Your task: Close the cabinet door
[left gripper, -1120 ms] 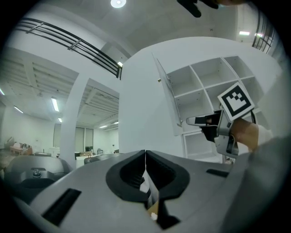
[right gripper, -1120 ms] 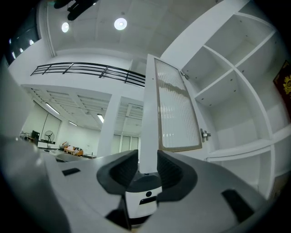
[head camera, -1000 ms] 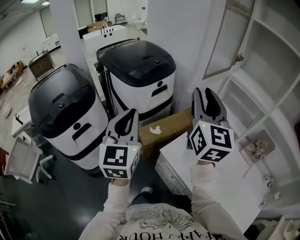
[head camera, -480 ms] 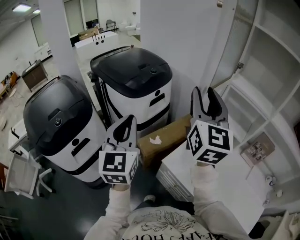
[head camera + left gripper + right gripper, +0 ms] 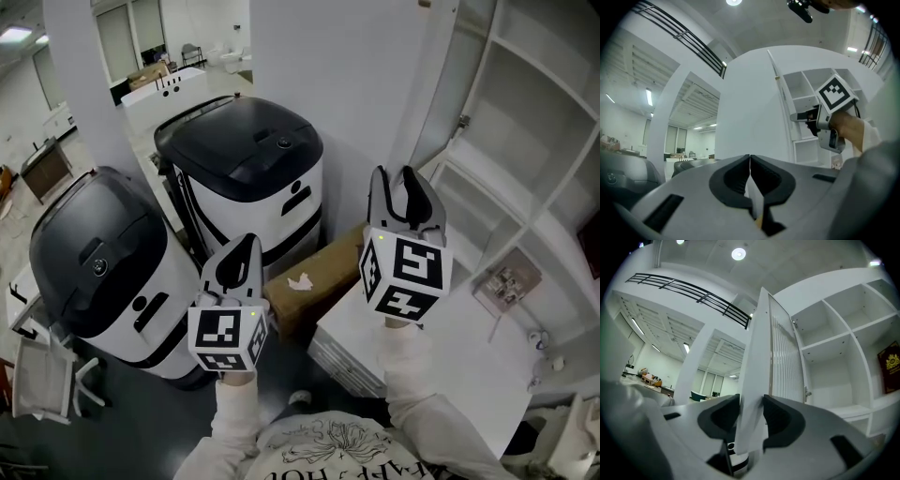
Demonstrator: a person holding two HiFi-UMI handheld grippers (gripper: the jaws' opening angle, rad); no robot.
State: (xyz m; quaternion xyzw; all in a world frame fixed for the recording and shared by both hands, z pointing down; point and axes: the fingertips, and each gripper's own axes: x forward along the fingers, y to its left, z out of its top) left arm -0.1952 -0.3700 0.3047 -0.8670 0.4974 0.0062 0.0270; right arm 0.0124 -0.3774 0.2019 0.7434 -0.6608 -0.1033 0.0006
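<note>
The cabinet door [image 5: 448,80], a white frame round ribbed glass with a small handle [image 5: 462,122], stands swung open from the white shelving [image 5: 539,122]. My right gripper [image 5: 395,184] is held up just below and in front of it, open. In the right gripper view the door's free edge [image 5: 757,357] shows in the gap of the right gripper [image 5: 751,401], and the pads do not visibly press on it. Lower left, my left gripper [image 5: 239,251] is shut on nothing and points level. Its closed tips meet in the left gripper view [image 5: 750,161], with the right gripper [image 5: 793,117] to the right.
Two white machines with black lids [image 5: 239,178] [image 5: 89,272] stand on the dark floor at left. A cardboard box [image 5: 314,272] lies between them and a low white counter [image 5: 450,352]. A small item [image 5: 509,281] sits on that counter. A wide white pillar [image 5: 328,75] rises behind.
The right gripper has risen a little toward the door's edge and its jaws stand slightly wider. The left gripper has drifted sideways. The door now looks more edge-on.
</note>
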